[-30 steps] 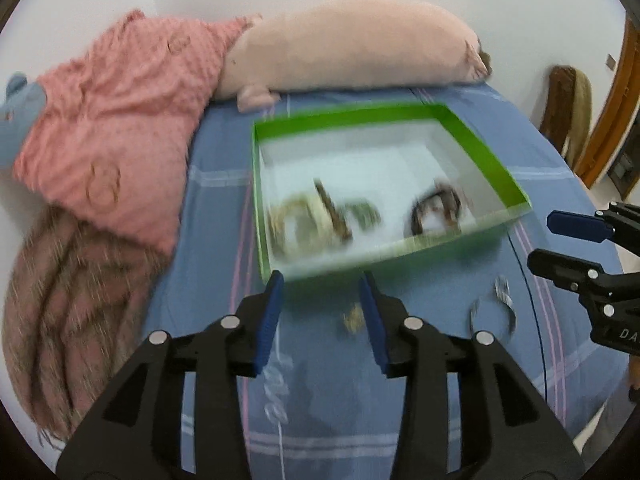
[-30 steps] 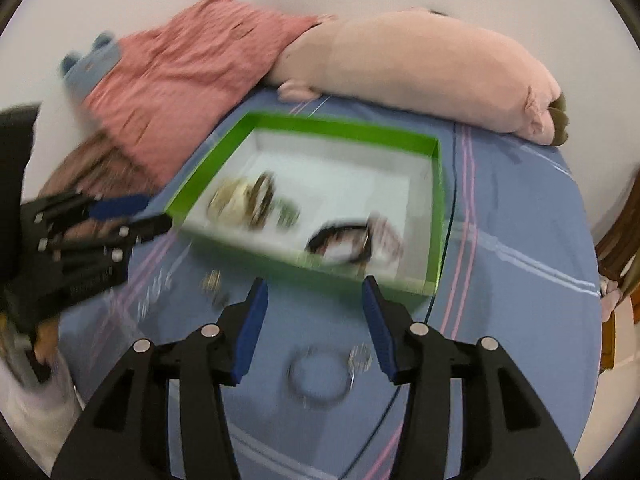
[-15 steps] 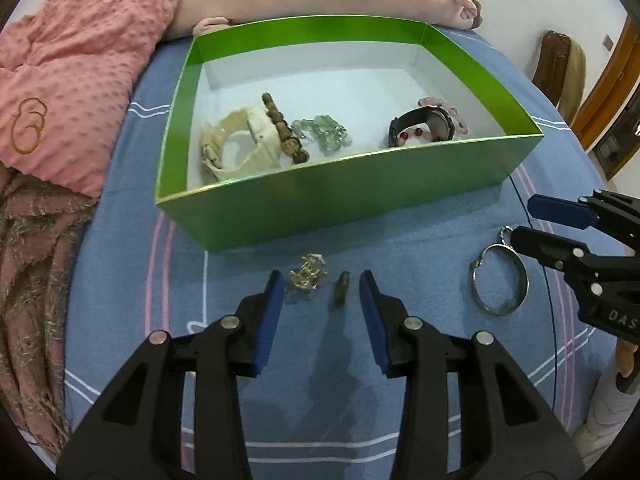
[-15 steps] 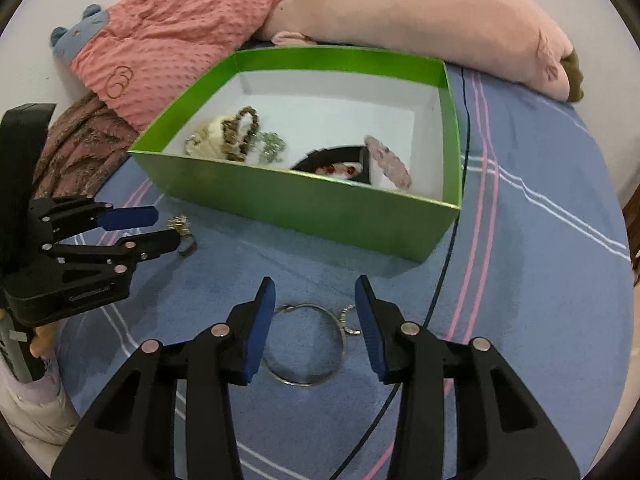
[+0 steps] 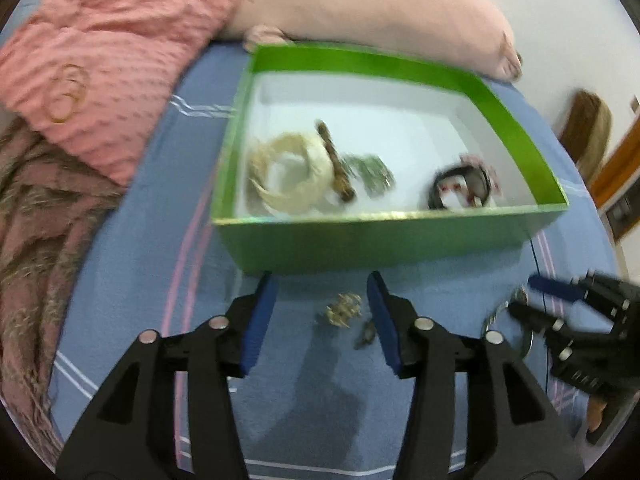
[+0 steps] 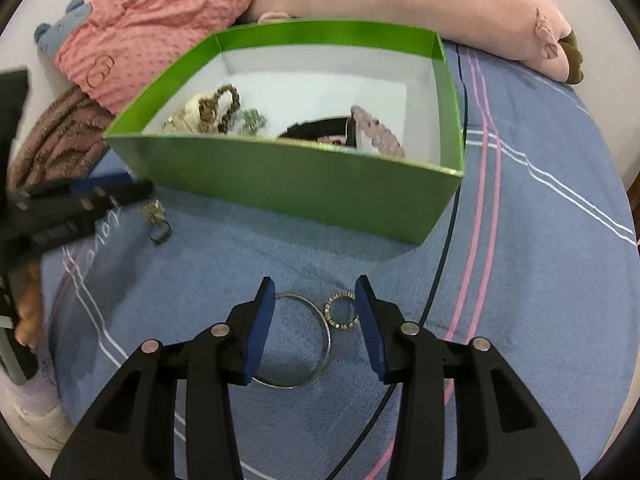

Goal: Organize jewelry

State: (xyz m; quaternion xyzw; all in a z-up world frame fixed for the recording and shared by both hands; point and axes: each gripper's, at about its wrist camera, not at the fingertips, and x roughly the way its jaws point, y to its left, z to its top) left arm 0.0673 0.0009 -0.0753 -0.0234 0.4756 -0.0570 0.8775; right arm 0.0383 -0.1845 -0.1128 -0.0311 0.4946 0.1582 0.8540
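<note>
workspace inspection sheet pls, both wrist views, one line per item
surface: blue striped blanket, soft.
job's things: green box already holds bracelets; silver hoop with small ring and gold trinket lie outside, in front of it.
clutter: pink blanket, pink plush.
grippers: left gripper open around the trinket; right gripper open over the hoop.
cables: thin dark line running past the box, cannot tell if cable.
surroundings: white wall, wooden door frame.

Pale cursive lettering, seemingly "love", is stitched on the blue blanket [image 6: 280, 248] just beside the left tool [image 6: 132, 190]. White print on that tool's body is too blurred to read.
</note>
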